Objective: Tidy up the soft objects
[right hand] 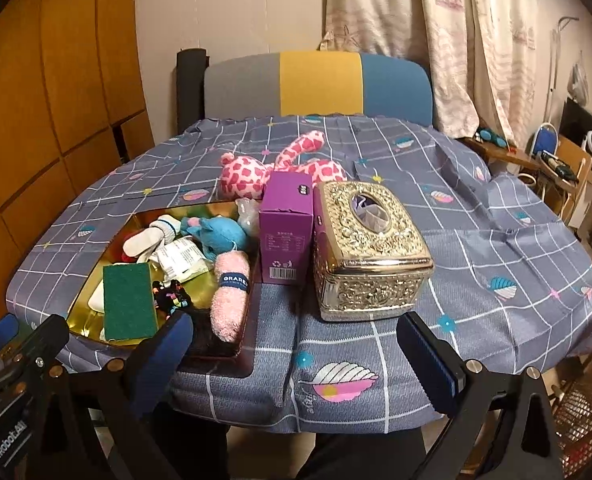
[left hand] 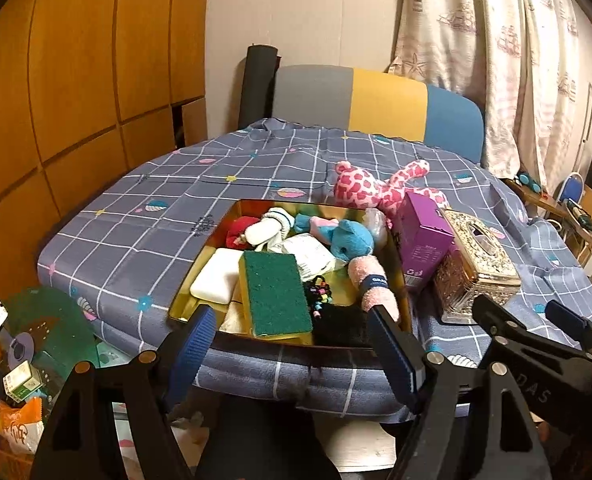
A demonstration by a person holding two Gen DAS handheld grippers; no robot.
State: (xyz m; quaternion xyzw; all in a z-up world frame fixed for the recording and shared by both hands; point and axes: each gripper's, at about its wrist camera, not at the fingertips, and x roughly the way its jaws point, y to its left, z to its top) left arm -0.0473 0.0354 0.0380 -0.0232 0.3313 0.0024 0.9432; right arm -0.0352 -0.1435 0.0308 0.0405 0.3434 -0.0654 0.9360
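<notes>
Left gripper point(left hand: 292, 344): fingers spread wide, nothing between them; it hovers at the near edge of the table, aimed at the gold tray.
Right gripper point(right hand: 296, 354): also spread wide and empty, hanging at the near edge in front of the gold tissue box point(right hand: 370, 240).
Gold tray point(left hand: 200, 276): on the left part of the checked tablecloth point(left hand: 136, 216), already crowded with a green scouring sponge point(left hand: 276, 294), a white soap-like block point(left hand: 216, 282), a rolled pink towel point(left hand: 372, 284), a blue plush point(left hand: 348, 240), white socks point(left hand: 268, 228) and some dark items I cannot identify.
Purple carton point(right hand: 286, 232): upright, just right of the tray and touching the tissue box's left side.
Pink spotted plush point(right hand: 256, 172): the one soft thing outside the tray, lying on the cloth just beyond the tray's far right corner and behind the carton.
Key relation: the plush lies far and slightly left of the right gripper, far and right of the left one; its long axis runs roughly left to right, head to the left.
Nearer hand: a close call; the left looks to have the clearer line over the tray, while carton and tissue box stand in the right's way.
Likely next step: fetch the plush and lay it in the tray.
</notes>
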